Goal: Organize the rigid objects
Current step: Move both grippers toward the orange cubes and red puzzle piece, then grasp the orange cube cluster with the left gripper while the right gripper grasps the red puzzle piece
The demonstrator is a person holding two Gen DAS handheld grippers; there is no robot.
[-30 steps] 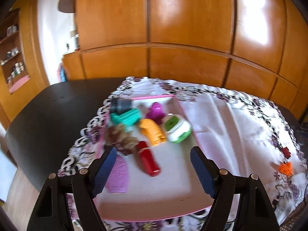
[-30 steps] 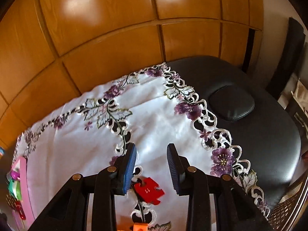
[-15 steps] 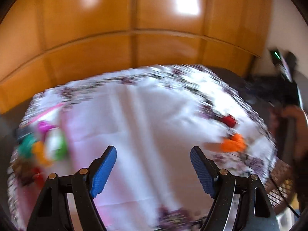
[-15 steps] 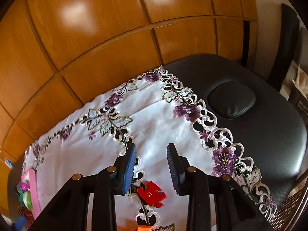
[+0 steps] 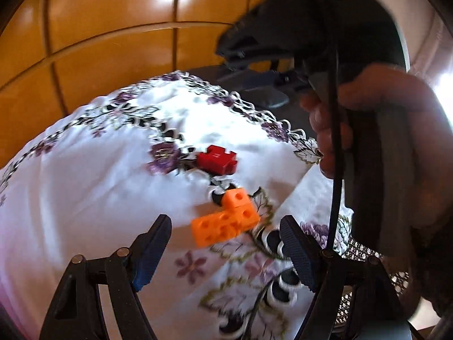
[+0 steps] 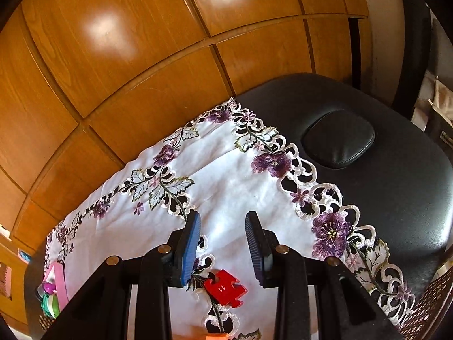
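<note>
Left tongs (image 5: 225,245): blue-padded jaws spread wide and empty, pointing down at the white embroidered tablecloth with purple flowers (image 5: 93,181). Just beyond the gap between the jaws lies the orange L-shaped plastic block with round holes (image 5: 226,221), flat on the cloth and touching neither pad. A little farther out on the same cloth rests the red jigsaw-shaped puzzle piece (image 5: 217,160), apart from the orange block.

Right tongs (image 6: 222,245): jaws drawn fairly close together but with a clear gap, nothing between the pads (the opening is narrow, not pinching). The red puzzle piece (image 6: 225,287) lies on the cloth below and behind the pad tips, seen between the two black arms; it bears small white numerals. An edge of the orange block (image 6: 216,337) shows at the bottom margin of this view.

In the left wrist view a person's hand (image 5: 368,119) grips the handle of the right tongs at upper right, above the cloth's lace border.

Surroundings: the tablecloth (image 6: 226,187) covers part of a black padded worktop (image 6: 396,170) with a raised oval cushion. At the far left of the right wrist view a pink tray (image 6: 60,280) holds small coloured toys (details too small to tell). Glossy wooden cabinet panels (image 6: 127,56) fill the background.
</note>
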